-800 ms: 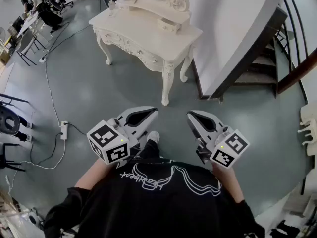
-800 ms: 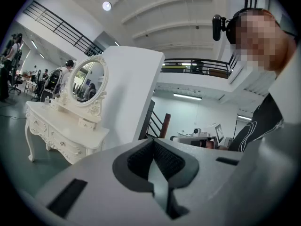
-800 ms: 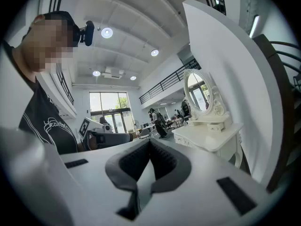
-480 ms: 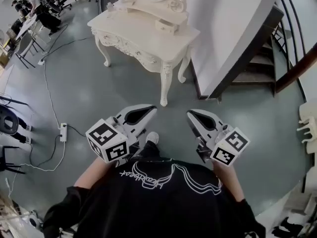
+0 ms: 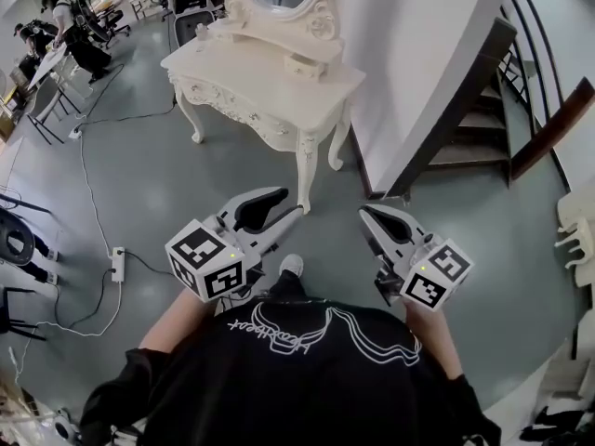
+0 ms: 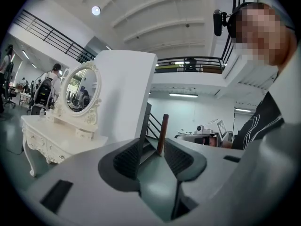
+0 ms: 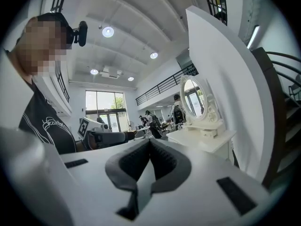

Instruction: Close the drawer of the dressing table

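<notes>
The cream dressing table (image 5: 244,68) with its oval mirror stands ahead of me on the grey floor, against a white wall. A small drawer box (image 5: 304,66) sits on its top under the mirror and juts out a little. The same table (image 6: 56,142) shows at the left of the left gripper view, and as the table (image 7: 207,142) at the right of the right gripper view. My left gripper (image 5: 293,203) is held at waist height, open with nothing between its jaws, well short of the table. My right gripper (image 5: 363,210) is beside it, jaws together and empty.
A white partition wall (image 5: 418,63) and a dark staircase (image 5: 483,119) stand right of the table. A power strip (image 5: 117,263) with cables lies on the floor at left. Office chairs and people (image 5: 70,26) are at the far left, and a white chair (image 5: 576,230) is at the right edge.
The table and its mirror sit a little lower and fuller in the head view. Both grippers stay in front of my body, the left one's jaws showing more spread.
</notes>
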A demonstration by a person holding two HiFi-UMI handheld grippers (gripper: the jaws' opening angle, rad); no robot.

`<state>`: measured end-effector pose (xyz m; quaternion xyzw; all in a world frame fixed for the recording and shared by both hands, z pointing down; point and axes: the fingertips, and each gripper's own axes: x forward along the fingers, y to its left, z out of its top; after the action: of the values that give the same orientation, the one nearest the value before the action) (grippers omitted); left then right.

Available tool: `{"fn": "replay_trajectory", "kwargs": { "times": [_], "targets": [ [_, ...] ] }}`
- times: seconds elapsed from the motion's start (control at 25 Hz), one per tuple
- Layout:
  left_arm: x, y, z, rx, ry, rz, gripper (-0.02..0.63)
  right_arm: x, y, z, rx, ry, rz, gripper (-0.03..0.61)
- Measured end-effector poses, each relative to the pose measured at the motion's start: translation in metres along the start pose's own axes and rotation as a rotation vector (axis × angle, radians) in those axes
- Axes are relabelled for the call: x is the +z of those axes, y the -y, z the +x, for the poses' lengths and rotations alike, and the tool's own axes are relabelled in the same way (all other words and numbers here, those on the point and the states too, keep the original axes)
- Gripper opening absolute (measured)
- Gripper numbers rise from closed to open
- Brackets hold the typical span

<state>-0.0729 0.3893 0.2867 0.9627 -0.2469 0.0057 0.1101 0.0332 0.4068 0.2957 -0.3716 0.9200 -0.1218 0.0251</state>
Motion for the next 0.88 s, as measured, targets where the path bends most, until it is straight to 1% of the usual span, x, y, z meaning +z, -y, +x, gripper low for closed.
{"fn": "replay_trajectory", "kwargs": {
  "times": [0.12, 0.28, 0.4, 0.6, 0.88],
  "targets": [
    [-0.001, -0.009, 0.004, 0.002, 0.001, 0.004, 0.181, 0.0, 0.005, 0.004, -0.002, -0.004, -0.001, 0.005],
    [-0.004, -0.022, 0.016, -0.014, 0.0, -0.001, 0.207, -0.005, 0.016, 0.014, -0.003, -0.022, 0.007, 0.005],
    [-0.004, -0.039, 0.029, -0.006, -0.002, -0.009, 0.213, -0.006, 0.032, 0.023, -0.014, -0.026, 0.013, 0.005],
    [-0.01, -0.08, 0.055, 0.025, -0.023, -0.032, 0.215, -0.003, 0.069, 0.048, -0.024, -0.028, 0.023, 0.005],
    [-0.002, -0.155, 0.098, 0.068, -0.036, -0.053, 0.213, 0.006, 0.135, 0.099, -0.039, -0.05, 0.057, 0.005]
  ]
}}
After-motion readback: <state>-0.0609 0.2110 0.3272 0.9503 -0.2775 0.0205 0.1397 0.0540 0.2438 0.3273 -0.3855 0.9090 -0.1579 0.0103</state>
